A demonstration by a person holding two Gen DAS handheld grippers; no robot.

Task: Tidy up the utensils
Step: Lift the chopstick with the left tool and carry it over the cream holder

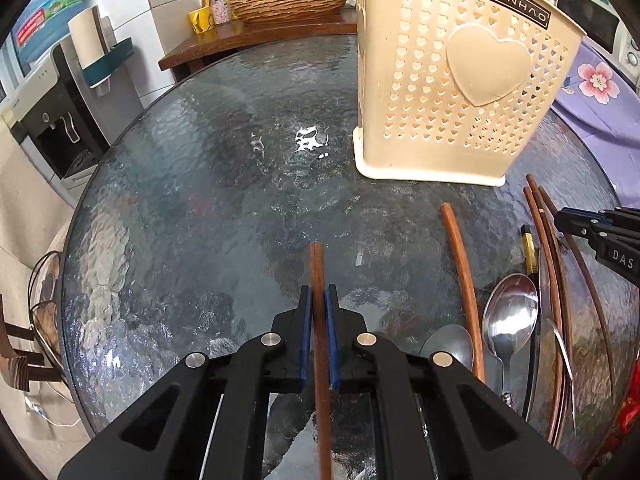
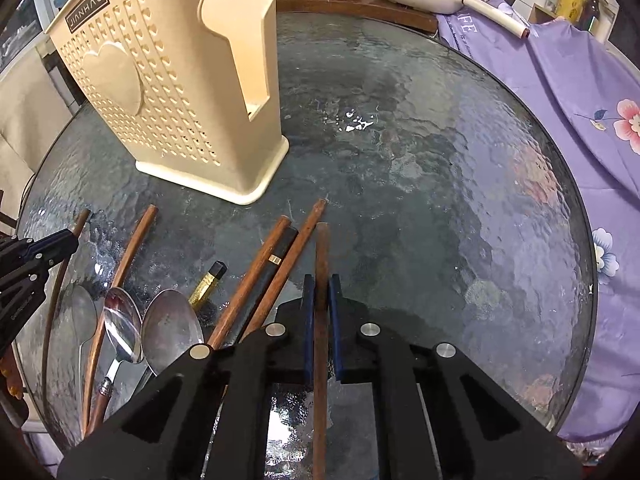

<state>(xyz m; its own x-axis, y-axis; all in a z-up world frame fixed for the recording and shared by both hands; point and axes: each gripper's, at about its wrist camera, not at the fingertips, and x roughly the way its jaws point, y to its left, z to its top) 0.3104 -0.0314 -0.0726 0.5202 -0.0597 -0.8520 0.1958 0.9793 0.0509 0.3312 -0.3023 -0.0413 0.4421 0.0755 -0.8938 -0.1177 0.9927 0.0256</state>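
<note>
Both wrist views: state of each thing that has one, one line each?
Left tool: shut on a wooden chopstick.
Right tool: shut on another wooden chopstick.
Cream holder: upright on the glass table; inside hidden.
Steel spoons: lying flat, loose.
Other chopsticks: lying loose on the glass.

Both wrist cameras sit close above a round glass table (image 1: 200, 208), each looking steeply down and forward along its own 2 fingers. The left view faces the heart-patterned front of the cream utensil holder (image 1: 460, 80); the right view sees it from its slotted side. Shared ground: the holder, the loose cutlery pile (image 2: 132, 328), the tabletop between.
</note>
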